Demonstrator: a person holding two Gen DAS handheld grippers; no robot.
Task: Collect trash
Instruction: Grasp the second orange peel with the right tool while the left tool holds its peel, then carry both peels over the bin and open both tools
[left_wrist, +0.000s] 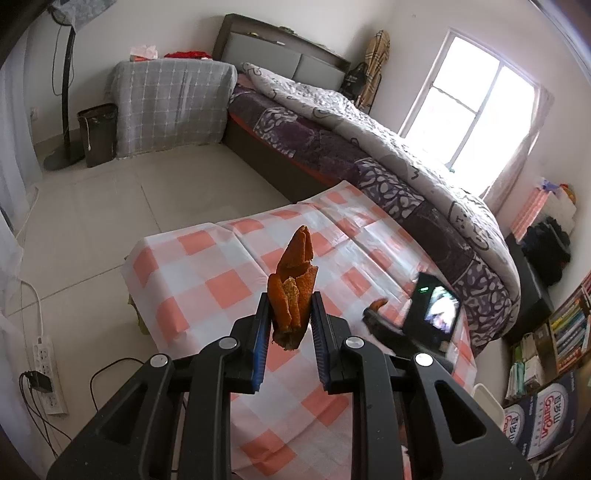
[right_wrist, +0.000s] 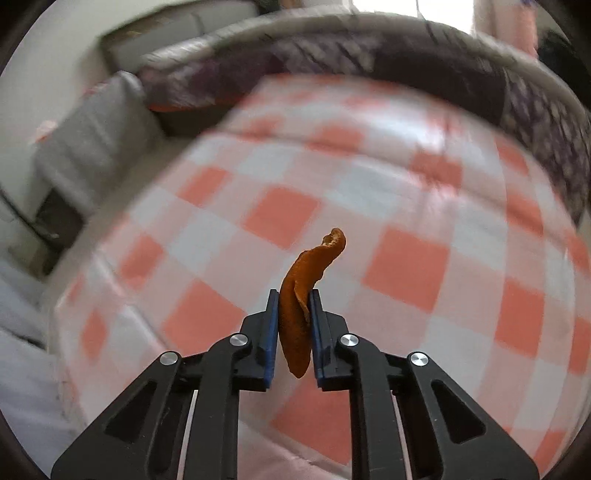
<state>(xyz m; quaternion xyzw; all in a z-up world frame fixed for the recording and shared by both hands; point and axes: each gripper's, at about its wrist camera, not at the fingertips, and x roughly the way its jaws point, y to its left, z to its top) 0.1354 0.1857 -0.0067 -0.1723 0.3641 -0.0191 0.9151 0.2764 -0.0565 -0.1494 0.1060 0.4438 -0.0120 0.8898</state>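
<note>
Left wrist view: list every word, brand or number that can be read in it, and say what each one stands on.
"Giant": red letters, seen upside down, on the blue and white cardboard box at the lower right.
Small characters beside that word on the same box: too small to read.
Spines of the books on the wooden bookshelf: too small to read.
Lit screen of the black device on the checked tablecloth: blurred, nothing legible.

Open desk ahead, bed crowding the far side

The checked desk (left_wrist: 207, 273) lies bare under both claws; the bed (left_wrist: 369, 147) presses against its far edge, a black device with a lit screen (left_wrist: 436, 314) stands at its right, and open floor (left_wrist: 92, 221) spreads left.
</note>
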